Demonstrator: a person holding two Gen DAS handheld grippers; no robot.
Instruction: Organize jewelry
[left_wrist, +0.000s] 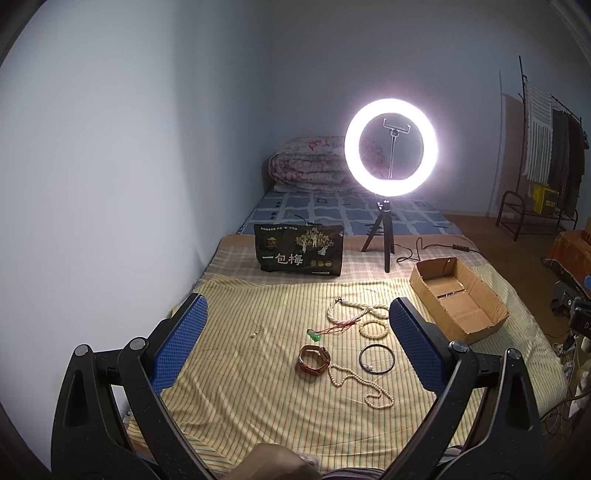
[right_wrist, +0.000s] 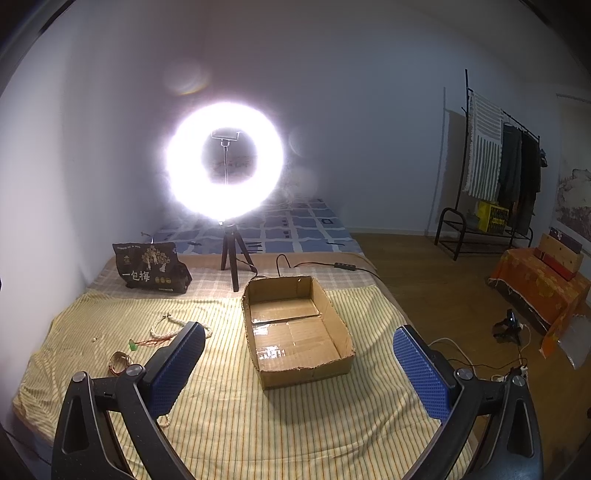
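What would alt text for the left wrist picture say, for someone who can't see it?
Jewelry lies scattered on a striped bedspread between the open left gripper fingers: bead necklaces, a brown watch, a black bangle and a green pendant. An empty cardboard box sits to the right, with a lit ring light behind.

A bed (left_wrist: 236, 406) covered with a yellow striped sheet carries everything. On it lie a thick white bead strand (left_wrist: 354, 312), a small pale bead bracelet (left_wrist: 373, 328), a green pendant on red cord (left_wrist: 314, 335), a brown leather watch (left_wrist: 314, 360), a black bangle (left_wrist: 376, 359) and a thin pearl necklace (left_wrist: 364, 386). An open cardboard box (right_wrist: 306, 363) sits to their right. Further back stand a black snack bag (left_wrist: 299, 254) and a ring light tripod (left_wrist: 382, 236), its cable (left_wrist: 424, 251) trailing across the bed
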